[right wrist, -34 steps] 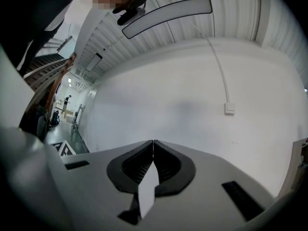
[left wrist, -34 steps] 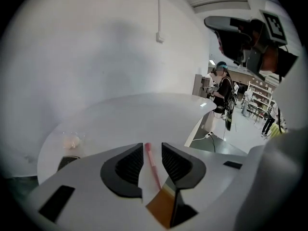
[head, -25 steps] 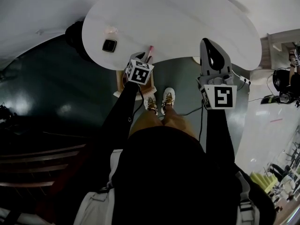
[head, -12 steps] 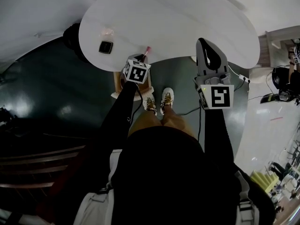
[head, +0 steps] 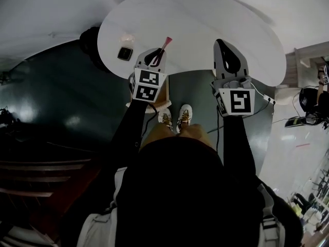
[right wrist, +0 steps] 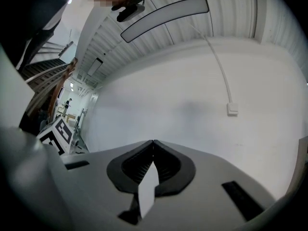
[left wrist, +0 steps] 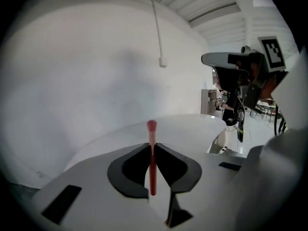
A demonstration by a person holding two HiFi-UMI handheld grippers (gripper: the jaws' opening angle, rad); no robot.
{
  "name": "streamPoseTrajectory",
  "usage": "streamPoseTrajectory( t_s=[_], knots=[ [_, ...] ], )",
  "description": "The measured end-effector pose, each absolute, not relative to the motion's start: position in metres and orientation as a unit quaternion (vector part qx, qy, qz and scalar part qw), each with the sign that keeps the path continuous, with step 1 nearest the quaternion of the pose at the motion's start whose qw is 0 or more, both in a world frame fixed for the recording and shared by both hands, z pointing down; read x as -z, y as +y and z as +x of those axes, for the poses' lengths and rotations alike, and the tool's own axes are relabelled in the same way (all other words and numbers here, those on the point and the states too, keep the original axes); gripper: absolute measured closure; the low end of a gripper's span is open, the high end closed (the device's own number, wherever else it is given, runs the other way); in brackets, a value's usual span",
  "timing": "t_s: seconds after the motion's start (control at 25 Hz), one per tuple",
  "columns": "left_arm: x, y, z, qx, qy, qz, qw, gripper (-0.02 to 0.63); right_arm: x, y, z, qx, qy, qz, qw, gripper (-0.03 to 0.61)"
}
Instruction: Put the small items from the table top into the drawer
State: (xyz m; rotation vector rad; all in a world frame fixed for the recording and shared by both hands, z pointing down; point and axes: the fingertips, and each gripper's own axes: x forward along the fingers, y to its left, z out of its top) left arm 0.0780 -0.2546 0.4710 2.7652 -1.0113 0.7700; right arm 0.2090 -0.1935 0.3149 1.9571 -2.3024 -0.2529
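Presently, left gripper (left wrist: 153, 146): just closed on slim red brush (left wrist: 152, 160), pinched upright.
Right gripper (right wrist: 153, 141): pressed together, empty.
Risk: narrow pinch letting it pivot or slip free short of drawer.

Around the left gripper (head: 156, 57)
Stick (left wrist: 152, 177) between its jaws; square item (head: 125, 53) on the table (head: 216, 19), just to its left.

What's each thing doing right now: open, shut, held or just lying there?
Left gripper: jaws just closed, shut on the red brush.
Red brush: held, off the table.
Right gripper: shut, empty.
Dark square item: lying on the table, untouched.
Drawer: looks pulled open, mostly hidden.
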Motion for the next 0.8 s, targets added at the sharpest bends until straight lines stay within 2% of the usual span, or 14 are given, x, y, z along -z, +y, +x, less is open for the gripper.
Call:
streamPoseTrajectory(
  t_s=[0.28,0.52,0.8],
  knots=[
    [-0.367,-0.255,0.07,-0.15,-0.358,0.921,-0.021,0.561,-0.293,-0.203,0.197,0.103,-0.766,0.634,0.03,0.552],
    [-0.279,-0.242,0.055,-0.021,-0.398,0.915,-0.069,0.561,-0.268,-0.204,0.198,0.129,-0.757,0.641,0.005,0.552],
    [-0.266,-0.242,0.049,-0.002,-0.411,0.909,-0.073,0.561,-0.272,-0.21,0.191,0.124,-0.77,0.626,0.009,0.552]
  ],
)
